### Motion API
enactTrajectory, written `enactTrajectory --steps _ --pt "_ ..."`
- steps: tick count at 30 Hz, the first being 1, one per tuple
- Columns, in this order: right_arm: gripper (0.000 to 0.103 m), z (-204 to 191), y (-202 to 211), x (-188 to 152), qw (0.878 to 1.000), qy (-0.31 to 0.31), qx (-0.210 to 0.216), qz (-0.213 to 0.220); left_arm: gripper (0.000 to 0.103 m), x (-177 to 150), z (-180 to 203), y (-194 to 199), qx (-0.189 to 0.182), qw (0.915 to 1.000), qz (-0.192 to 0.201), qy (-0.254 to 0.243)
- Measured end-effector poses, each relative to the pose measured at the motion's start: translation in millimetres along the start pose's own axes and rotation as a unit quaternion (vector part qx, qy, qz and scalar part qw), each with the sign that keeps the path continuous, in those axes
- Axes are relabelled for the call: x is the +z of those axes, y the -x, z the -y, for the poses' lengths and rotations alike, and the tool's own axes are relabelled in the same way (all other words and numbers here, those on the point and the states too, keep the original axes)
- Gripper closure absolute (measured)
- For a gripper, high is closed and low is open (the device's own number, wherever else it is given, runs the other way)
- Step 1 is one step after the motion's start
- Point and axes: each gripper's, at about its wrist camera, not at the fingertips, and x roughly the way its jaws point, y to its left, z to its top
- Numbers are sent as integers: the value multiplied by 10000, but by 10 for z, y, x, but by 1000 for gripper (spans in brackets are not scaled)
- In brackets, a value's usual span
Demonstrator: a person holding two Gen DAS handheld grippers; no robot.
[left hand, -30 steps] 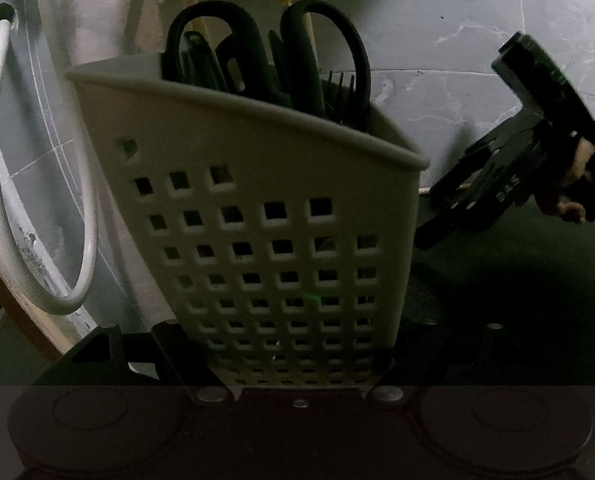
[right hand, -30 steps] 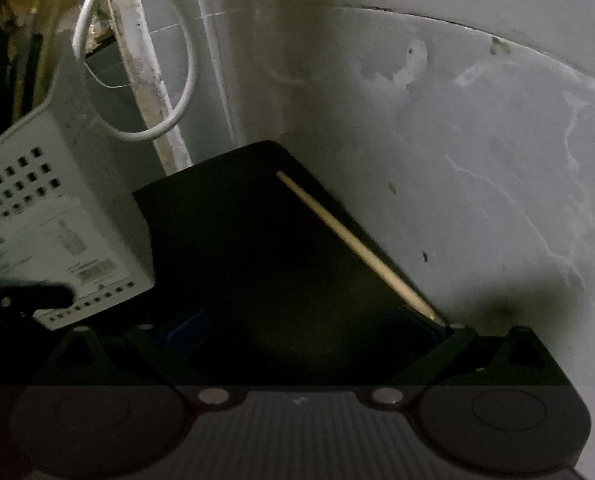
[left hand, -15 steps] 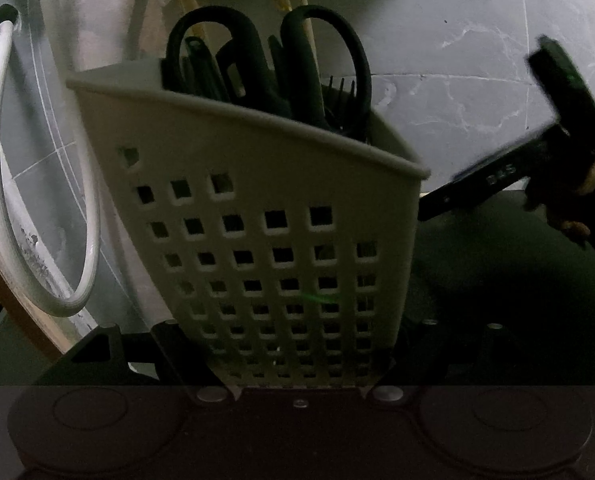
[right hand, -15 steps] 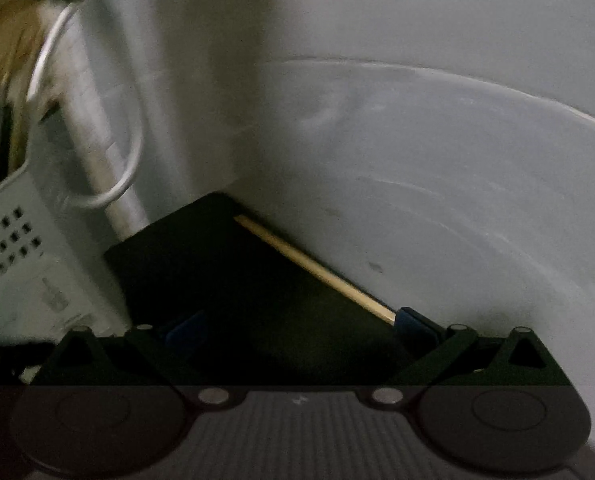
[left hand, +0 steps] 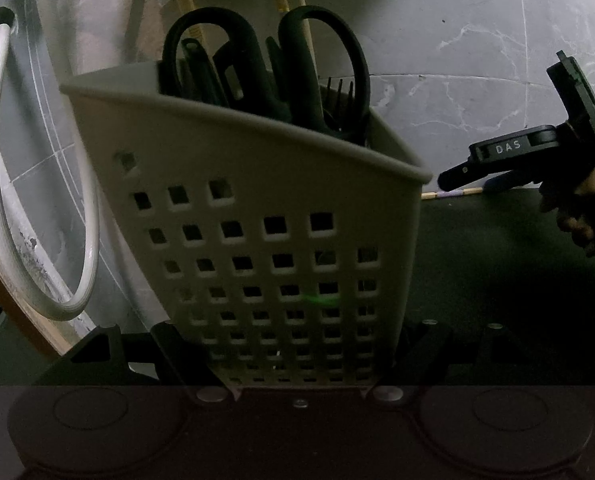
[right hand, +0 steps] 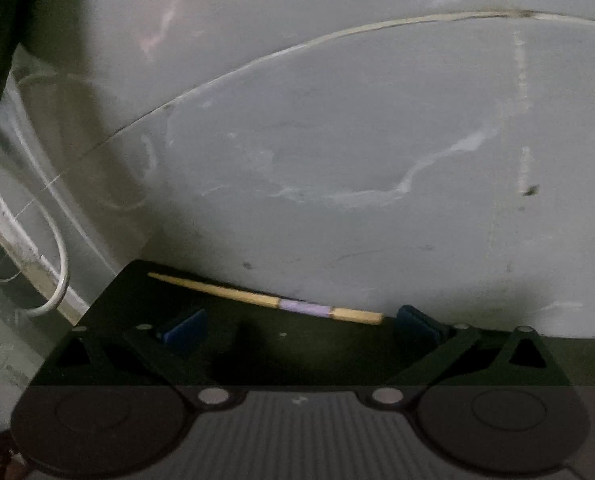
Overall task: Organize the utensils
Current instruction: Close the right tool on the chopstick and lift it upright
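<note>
A white perforated utensil caddy [left hand: 257, 220] fills the left wrist view, tilted, with my left gripper [left hand: 293, 332] shut on its lower part. Black scissors [left hand: 325, 64], a dark fork and a few chopsticks stand in it. A wooden chopstick [right hand: 257, 298] with a pale purple band lies on the dark mat [right hand: 297, 356] at its far edge. My right gripper [right hand: 301, 326] is open, its blue pads [right hand: 185, 328] wide apart just short of the chopstick. From the left wrist view, the right gripper [left hand: 465, 182] hovers low over the chopstick [left hand: 449, 193], held by a hand.
Grey marbled tile [right hand: 337, 140] rises behind the mat. A white hose [left hand: 1, 200] loops at the left of the caddy, beside a wooden edge [left hand: 17, 312]. The hose [right hand: 57, 272] also shows at the left in the right wrist view.
The right gripper has rolled level and sunk toward the mat. The chopstick now lies crosswise just ahead of its pads. The left gripper and caddy have kept still.
</note>
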Motion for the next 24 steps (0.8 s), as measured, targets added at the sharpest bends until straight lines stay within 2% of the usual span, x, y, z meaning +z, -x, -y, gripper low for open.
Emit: enactTrajectory --steps 5,8,10,14,20,23,24 --pt "1 -232 -108 -8 9962 463 605 -412 21 8 2 0 -14 10000 6 0" --pt "1 -434 -125 -26 9839 1071 1125 -887 21 7 -10 0 -33 10000 13 17" --pt "1 -542 -101 -24 9805 1368 1068 -920 21 -4 -14 7 -30 10000 18 30" --pt "4 -636 -198 66 9800 1742 606 -747 21 -18 -19 18 -34 10000 24 24" --pt "6 -686 -436 128 9750 2059 435 -710 21 -25 0 24 -38 10000 21 14" --pt "11 -690 -507 109 9730 2077 433 -904 21 -26 3 24 -46 10000 20 7" --pt "16 -698 -498 90 9719 2152 376 -882 21 -26 -2 27 -56 10000 23 4"
